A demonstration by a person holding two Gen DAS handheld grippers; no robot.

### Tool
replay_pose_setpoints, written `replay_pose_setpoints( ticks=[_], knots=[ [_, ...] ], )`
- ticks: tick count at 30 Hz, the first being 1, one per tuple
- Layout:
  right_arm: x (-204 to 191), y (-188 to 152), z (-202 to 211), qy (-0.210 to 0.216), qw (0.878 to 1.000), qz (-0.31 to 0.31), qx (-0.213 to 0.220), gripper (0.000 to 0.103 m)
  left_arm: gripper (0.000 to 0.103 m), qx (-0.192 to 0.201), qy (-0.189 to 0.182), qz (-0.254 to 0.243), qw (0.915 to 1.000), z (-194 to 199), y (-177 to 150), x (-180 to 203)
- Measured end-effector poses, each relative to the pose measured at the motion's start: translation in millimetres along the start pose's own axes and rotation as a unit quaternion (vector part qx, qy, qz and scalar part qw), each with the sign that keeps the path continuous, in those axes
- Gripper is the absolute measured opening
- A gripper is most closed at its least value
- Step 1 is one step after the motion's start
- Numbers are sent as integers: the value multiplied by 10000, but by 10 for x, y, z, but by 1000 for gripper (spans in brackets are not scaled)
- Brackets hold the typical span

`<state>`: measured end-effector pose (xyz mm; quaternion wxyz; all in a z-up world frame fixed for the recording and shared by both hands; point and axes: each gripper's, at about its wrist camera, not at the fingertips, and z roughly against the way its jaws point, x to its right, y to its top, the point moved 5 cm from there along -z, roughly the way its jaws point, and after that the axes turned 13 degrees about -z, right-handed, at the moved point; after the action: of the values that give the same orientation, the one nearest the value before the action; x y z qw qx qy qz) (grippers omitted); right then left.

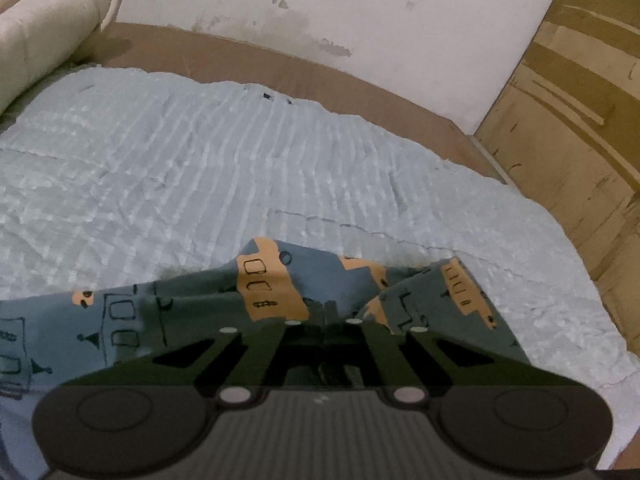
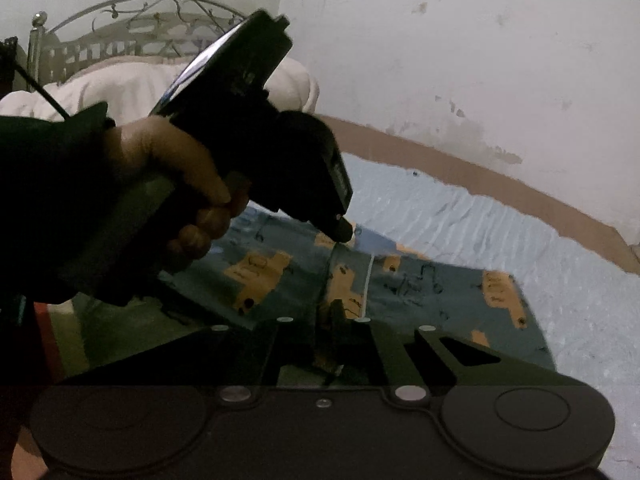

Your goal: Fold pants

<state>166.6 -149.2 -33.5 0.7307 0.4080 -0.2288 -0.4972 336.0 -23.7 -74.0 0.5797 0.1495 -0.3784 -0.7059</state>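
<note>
Left wrist view. We count one pair of pants, grey-blue with orange house prints, lying bunched on the pale blue bedspread at its near edge. The left gripper has its two fingers pressed together on a raised ridge of the fabric, pinching it. Beyond the pants the bedspread runs to a brown strip of mattress and one stained white wall. One cream rolled pillow sits far left of the pants; wooden panelling stands far right.

Right wrist view. The same single pants spread across the bedspread, a white drawstring showing near the middle. The right gripper has its fingers closed on the near edge of the fabric. Above and left of the pants, one hand in a dark sleeve grips the second tool, the left gripper, its tip touching the cloth. One metal headboard stands far behind, with a pillow before it.
</note>
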Motion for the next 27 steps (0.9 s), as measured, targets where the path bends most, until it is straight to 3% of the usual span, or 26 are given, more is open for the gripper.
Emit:
replay_pose_setpoints(
  ticks=[7,10,12,13,15,17,23,27],
  knots=[
    [-20,-134,-65,-57,9994,33,-354,8,0,-155,211,-42,9996,-83,-85,-32],
    [-11,-111,-73,-81,9994,-124,-315,22,7,-105,183,132,9997,-9,-98,-86],
    [0,-73,-50,-37,9995,-213,-236,35,16,-57,200,245,9995,72,-95,-144],
    [16,-47,-38,-34,9995,-273,-175,39,27,-26,242,302,9992,126,-93,-176],
    [67,1,-34,-63,9989,-451,-47,67,44,66,376,420,9984,262,-93,-242],
    [139,51,-54,-166,9974,-694,99,80,62,206,551,500,9970,418,-103,-302],
    [325,78,-342,-937,9910,-952,130,87,93,538,916,501,9931,882,-200,-358],
    [328,-24,-577,-1152,9901,-767,-235,93,100,715,1286,240,9888,1131,-344,-327]
  ],
)
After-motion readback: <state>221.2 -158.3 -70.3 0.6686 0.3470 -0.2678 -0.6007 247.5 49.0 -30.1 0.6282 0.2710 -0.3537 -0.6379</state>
